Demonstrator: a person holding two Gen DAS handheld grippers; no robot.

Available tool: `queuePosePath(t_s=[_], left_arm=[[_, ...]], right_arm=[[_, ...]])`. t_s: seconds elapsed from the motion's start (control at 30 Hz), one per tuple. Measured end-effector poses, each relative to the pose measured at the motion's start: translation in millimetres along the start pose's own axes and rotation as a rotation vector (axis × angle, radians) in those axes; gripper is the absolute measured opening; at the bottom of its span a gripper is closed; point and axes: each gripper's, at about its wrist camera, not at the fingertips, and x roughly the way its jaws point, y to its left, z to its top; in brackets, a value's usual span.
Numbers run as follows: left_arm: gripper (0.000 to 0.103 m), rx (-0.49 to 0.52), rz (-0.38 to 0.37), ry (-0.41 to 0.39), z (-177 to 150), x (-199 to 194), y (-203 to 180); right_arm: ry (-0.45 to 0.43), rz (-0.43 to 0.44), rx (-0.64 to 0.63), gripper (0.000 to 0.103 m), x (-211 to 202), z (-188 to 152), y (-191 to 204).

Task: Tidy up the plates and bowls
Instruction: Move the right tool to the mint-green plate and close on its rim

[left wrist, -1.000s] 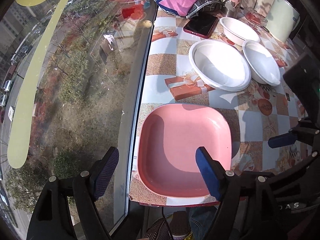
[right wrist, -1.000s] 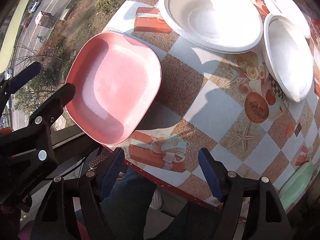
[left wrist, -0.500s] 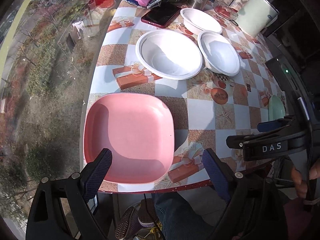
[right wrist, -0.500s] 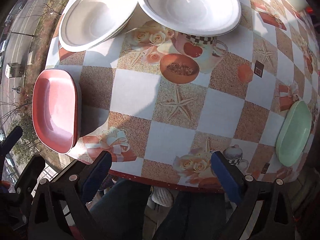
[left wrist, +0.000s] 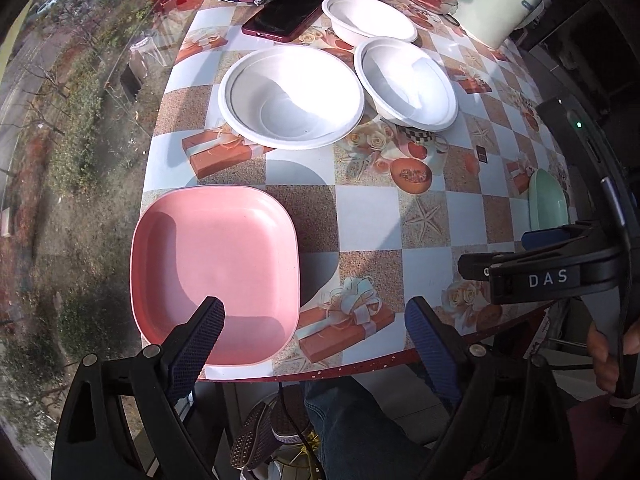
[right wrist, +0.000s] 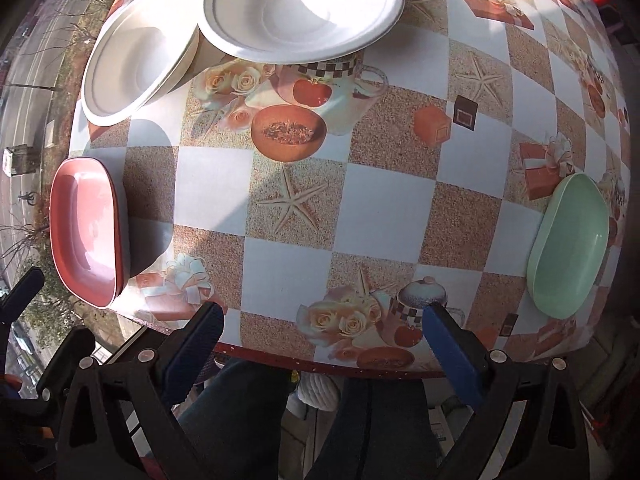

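Two wrist cameras look down on a table (left wrist: pixel 432 220) covered in a checked cloth printed with gift boxes, roses and starfish. The person is seated at its near edge; a denim-clad leg (left wrist: pixel 352 412) shows below.

In the left view, the left gripper (left wrist: pixel 314 322) hangs over the near edge with its jaws spread wide and nothing between them. Its left pad overlaps the near rim of a square pink plate (left wrist: pixel 216 268), which lies flat at about 9 o'clock from centre. A second ago the plate sat squarely between these jaws; the gripper has since slid toward 3 o'clock and the plate rests on the table, apart from both pads.

In the right view, the right gripper (right wrist: pixel 322 328) has also widened and holds nothing. It has swung away from the pink plate, now at its 9 o'clock edge, bringing a mint green plate (right wrist: pixel 570 248) into sight at 3 o'clock.

Three white paper bowls sit further back: a large one (left wrist: pixel 290 96) at 12 o'clock, a second (left wrist: pixel 406 82) touching it at 1 o'clock, a third (left wrist: pixel 368 20) behind.

Judging by this, the pink plate has been placed, and the green plate looks the likely next item to gather; the bowls are not yet stacked.
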Motion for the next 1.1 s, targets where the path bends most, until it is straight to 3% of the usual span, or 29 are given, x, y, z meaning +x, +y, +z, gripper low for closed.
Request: queuePosePath(t_s=[0.17,0.8,1.1], left_arm=[[0.093,0.029,0.014,0.041,14.4,12.1,-33.7],[0.093,0.303,0.067,0.165,87.1,60.5,-209.5],[0.093,0.37,0.098,0.239,104.5,105.1,-276.7]], right_arm=[[-0.013,0.012,0.04,0.1,-3.5,0.1,-38.4],[-0.106,0.067,0.341,0.1,-17.5,-15.7,-232.8],[-0.066,0.048,0.462,0.1,6.5,-27.7,-312.9]])
